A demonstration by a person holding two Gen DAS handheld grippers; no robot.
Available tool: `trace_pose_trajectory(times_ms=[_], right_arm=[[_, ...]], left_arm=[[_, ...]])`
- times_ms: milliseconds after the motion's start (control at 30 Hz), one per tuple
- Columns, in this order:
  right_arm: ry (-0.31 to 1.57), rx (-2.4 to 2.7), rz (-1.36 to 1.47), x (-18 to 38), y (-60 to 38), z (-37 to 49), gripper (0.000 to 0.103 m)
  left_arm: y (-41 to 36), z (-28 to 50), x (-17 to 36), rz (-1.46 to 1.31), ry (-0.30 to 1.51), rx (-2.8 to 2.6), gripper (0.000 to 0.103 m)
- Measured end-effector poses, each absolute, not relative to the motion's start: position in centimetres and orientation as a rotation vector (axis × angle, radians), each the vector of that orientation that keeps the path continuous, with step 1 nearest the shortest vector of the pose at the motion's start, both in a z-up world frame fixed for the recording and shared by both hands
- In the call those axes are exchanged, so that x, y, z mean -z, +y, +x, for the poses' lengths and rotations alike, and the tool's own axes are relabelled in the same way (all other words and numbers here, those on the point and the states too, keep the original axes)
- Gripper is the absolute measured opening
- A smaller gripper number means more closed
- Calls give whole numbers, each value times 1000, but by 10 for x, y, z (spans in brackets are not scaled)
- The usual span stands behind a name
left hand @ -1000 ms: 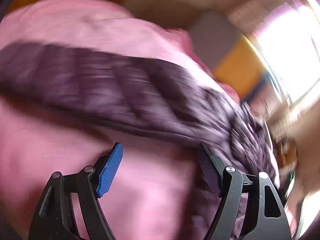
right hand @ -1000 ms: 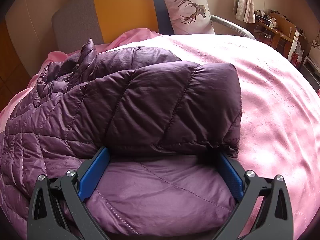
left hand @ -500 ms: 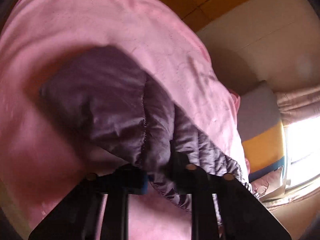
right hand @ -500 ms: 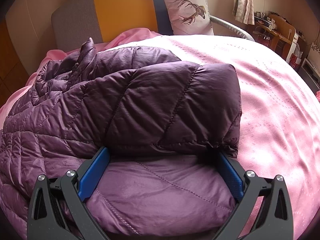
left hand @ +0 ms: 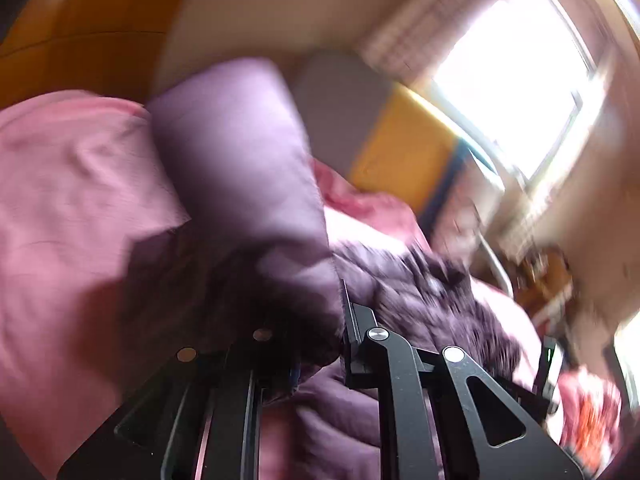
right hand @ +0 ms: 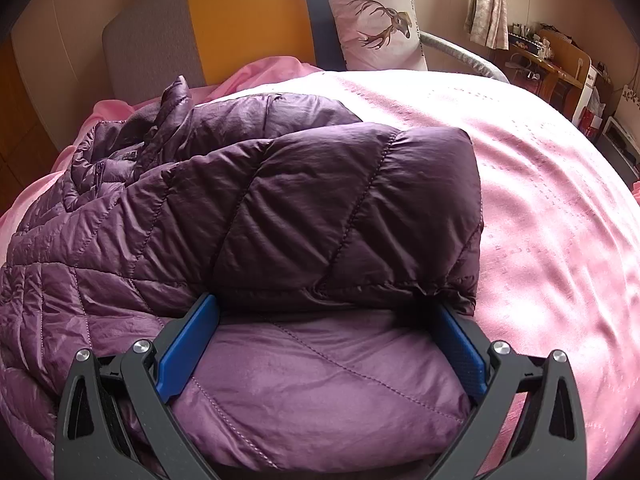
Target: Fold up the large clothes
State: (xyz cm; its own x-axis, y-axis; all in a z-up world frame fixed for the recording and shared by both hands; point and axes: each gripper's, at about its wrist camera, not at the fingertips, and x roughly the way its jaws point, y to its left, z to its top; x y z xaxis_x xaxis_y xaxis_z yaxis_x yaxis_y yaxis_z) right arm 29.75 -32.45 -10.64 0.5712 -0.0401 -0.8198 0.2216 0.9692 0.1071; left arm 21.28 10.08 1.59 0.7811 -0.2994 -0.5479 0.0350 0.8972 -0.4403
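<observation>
A purple quilted puffer jacket [right hand: 320,208] lies on the pink bedspread [right hand: 552,200]. One sleeve is folded across its body. My right gripper [right hand: 320,320] is open and rests on the jacket's lower part, its blue pads on either side of the fabric just below the folded sleeve. My left gripper [left hand: 320,320] is shut on the jacket's other sleeve [left hand: 248,184] and holds it raised above the bed. The left wrist view is blurred, with the rest of the jacket [left hand: 436,304] lying beyond the gripper.
A grey and yellow headboard [right hand: 240,24] and a white deer cushion [right hand: 372,16] stand at the head of the bed. A wooden desk with clutter [right hand: 560,60] is at the far right. A bright window [left hand: 520,72] shows in the left wrist view.
My left gripper closed on the sleeve and lifted it, swinging toward the headboard side. My right gripper has stayed still and open on the jacket.
</observation>
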Motion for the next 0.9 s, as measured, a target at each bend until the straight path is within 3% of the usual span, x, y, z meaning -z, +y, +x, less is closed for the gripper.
trace_pose_trajectory(times_ms=[233, 400, 467, 533, 700, 900], right_arm=[[950, 149, 217, 106, -325, 298, 101], [949, 147, 220, 106, -325, 298, 101], [954, 145, 222, 105, -325, 299, 101], [960, 138, 226, 100, -326, 300, 101], [892, 38, 307, 64, -316, 295, 101], [892, -349, 426, 30, -240, 301, 101]], left_arm=[[11, 238, 27, -265, 810, 296, 15], [-5, 233, 41, -189, 848, 297, 37], [-4, 230, 40, -188, 840, 312, 60], [-4, 223, 37, -174, 820, 314, 71], [-4, 216, 31, -152, 797, 306, 71], [12, 189, 29, -205, 768, 288, 71]])
